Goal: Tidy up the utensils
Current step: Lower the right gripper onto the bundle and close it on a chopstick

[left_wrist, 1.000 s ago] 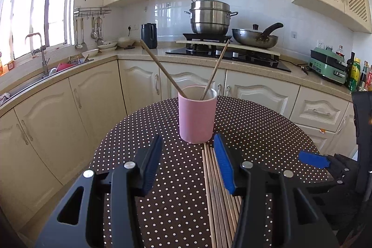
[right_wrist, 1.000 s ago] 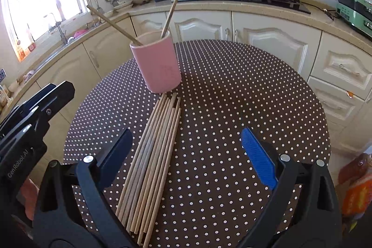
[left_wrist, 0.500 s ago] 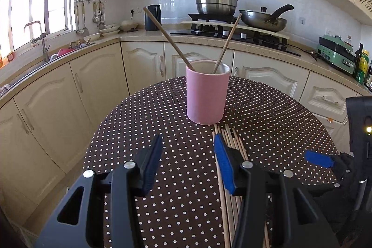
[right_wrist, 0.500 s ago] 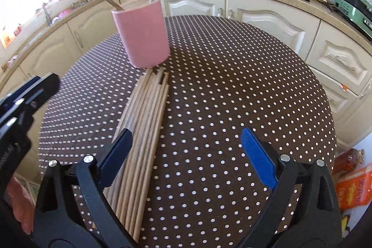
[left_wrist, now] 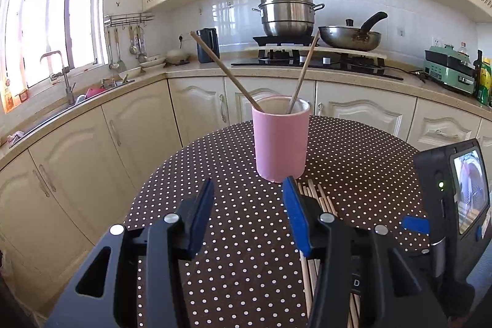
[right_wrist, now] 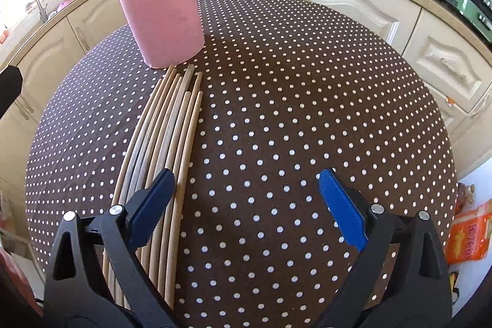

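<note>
only two chopsticks (left_wrist: 226,73) stand in the pink cup (left_wrist: 280,140) ahead of both open, empty jaws, the pile of chopsticks (right_wrist: 167,143) under the right gripper (right_wrist: 246,205)'s left jaw still waits on the tabletop (right_wrist: 307,112)

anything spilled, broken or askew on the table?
Nothing stands out. Pink cup stands upright with two chopsticks leaning in it; the loose chopsticks lie in a tidy parallel row on the dotted tablecloth.
</note>
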A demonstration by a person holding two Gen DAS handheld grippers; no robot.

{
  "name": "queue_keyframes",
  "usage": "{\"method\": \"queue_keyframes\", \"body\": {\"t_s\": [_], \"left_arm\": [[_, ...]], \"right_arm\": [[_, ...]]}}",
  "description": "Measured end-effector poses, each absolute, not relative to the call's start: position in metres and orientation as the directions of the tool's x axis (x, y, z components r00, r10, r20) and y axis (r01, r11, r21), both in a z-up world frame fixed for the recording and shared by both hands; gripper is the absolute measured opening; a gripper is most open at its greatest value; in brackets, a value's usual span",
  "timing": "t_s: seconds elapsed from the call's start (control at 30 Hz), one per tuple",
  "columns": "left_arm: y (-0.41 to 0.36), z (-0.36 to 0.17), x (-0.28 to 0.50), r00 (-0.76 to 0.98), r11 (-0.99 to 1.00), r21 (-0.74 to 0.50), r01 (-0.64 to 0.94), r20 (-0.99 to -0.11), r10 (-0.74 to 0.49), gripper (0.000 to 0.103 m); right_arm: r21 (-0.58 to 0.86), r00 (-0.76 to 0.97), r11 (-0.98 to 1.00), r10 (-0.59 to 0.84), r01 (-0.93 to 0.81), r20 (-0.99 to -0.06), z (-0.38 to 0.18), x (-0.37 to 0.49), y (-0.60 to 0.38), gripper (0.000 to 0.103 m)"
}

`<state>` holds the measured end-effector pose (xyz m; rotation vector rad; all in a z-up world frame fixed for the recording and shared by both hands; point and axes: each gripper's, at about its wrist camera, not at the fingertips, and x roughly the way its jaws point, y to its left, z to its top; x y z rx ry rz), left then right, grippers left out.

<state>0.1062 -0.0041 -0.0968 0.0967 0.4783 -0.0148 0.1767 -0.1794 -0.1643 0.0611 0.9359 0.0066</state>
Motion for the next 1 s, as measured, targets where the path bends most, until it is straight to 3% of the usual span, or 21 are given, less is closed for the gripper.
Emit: {"method": "queue_keyframes", "body": {"t_s": [0.1, 0.17, 0.23, 0.43, 0.7, 1.0], "left_arm": [[-0.005, -0.100, 0.111, 0.877, 0.996, 0.080, 0.047, -0.480, -0.003, 0.047], [-0.005, -0.102, 0.115, 0.871, 0.996, 0.080, 0.048, -0.492, -0.003, 0.047], [-0.007, -0.104, 0.118, 0.865, 0.996, 0.080, 0.050, -0.502, -0.003, 0.047], [-0.006, -0.110, 0.123, 0.851, 0.996, 0.077, 0.050, -0.525, -0.002, 0.047], [-0.003, -0.111, 0.125, 0.844, 0.997, 0.068, 0.046, -0.536, -0.002, 0.047], [-0.002, -0.115, 0.125, 0.830, 0.998, 0.049, 0.046, -0.558, -0.011, 0.047]], "right_arm": [[0.063, 0.597, 0.998, 0.045, 0.009, -0.801, -0.166, 0.183, -0.177, 0.091], [0.074, 0.605, 0.997, 0.065, -0.010, -0.794, -0.167, 0.185, -0.173, 0.083], [0.079, 0.614, 0.995, 0.095, -0.053, -0.783, -0.163, 0.186, -0.166, 0.067], [0.088, 0.616, 0.990, 0.137, -0.110, -0.776, -0.161, 0.190, -0.154, 0.035], [0.115, 0.608, 0.990, 0.142, -0.084, -0.781, -0.158, 0.180, -0.166, 0.021], [0.147, 0.615, 0.987, 0.152, -0.059, -0.774, -0.163, 0.183, -0.172, 0.023]]}}
